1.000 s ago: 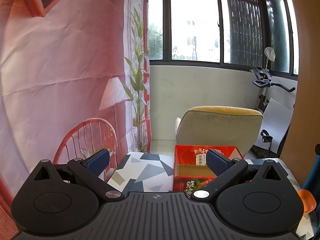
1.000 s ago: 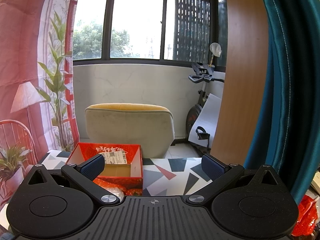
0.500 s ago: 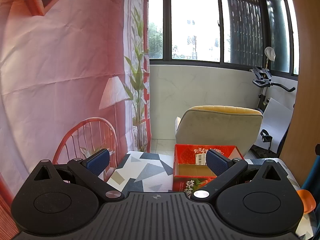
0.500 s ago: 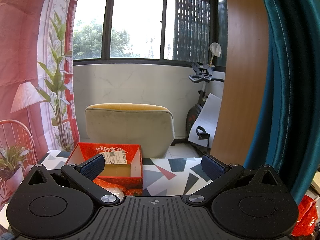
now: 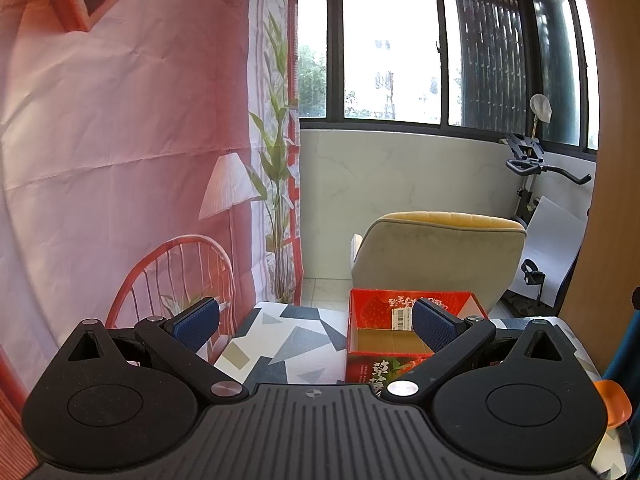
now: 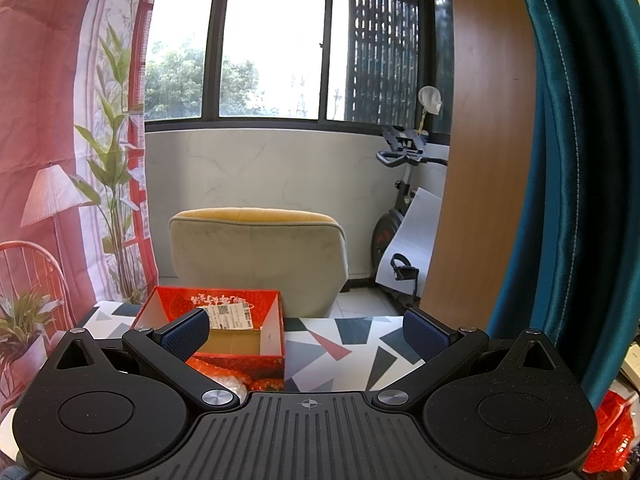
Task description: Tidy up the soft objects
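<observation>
A red open cardboard box [image 5: 384,344] [image 6: 224,336] with strawberry print sits on a table with a geometric-patterned cloth [image 5: 292,352] [image 6: 352,344]. Its inside looks bare, brown cardboard with a white label on the far wall. My left gripper [image 5: 316,322] is open and holds nothing; the box lies ahead, partly behind its right finger. My right gripper [image 6: 306,330] is open too and holds nothing, with the box behind its left finger. A clear plastic-wrapped item [image 6: 232,384] peeks out in front of the box, mostly hidden by the gripper body.
A beige and yellow armchair [image 6: 256,256] stands behind the table. A pink printed backdrop [image 5: 120,160] hangs at left. A wooden panel [image 6: 480,140] and teal curtain [image 6: 568,160] are at right, with an exercise bike [image 6: 400,208] by the window. Orange [image 5: 614,402] and red [image 6: 608,432] items sit at the right edges.
</observation>
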`<state>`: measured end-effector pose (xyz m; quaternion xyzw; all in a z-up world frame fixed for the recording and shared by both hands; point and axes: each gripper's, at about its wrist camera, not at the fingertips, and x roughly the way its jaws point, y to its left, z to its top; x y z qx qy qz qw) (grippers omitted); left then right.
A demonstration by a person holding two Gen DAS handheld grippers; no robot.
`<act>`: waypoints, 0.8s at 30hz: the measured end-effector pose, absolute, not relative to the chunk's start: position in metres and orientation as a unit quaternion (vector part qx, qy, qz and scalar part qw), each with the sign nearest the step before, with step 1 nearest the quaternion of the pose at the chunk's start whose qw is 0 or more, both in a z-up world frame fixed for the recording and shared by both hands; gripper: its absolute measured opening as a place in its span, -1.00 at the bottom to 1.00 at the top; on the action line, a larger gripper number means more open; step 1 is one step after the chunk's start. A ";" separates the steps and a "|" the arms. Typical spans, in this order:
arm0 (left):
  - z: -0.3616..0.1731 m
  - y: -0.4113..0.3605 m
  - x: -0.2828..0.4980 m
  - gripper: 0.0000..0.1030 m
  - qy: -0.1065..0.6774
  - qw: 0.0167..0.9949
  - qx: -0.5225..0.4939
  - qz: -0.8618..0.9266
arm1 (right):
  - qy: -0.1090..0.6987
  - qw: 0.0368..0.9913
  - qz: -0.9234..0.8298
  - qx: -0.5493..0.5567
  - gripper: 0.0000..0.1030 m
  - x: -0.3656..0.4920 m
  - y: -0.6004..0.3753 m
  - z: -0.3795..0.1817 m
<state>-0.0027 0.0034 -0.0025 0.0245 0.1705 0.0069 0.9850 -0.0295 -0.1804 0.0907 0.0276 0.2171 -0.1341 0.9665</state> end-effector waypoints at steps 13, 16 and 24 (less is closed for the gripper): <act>-0.003 0.003 -0.003 1.00 0.170 0.985 0.022 0.007 | 0.216 0.967 -0.134 0.027 0.99 -0.028 -0.179 0.089; -0.002 0.003 -0.003 1.00 0.170 0.985 0.022 0.007 | 0.217 0.967 -0.134 0.027 0.99 -0.029 -0.180 0.090; -0.003 0.003 -0.002 1.00 0.170 0.985 0.024 0.007 | 0.217 0.967 -0.133 0.032 0.99 -0.029 -0.183 0.092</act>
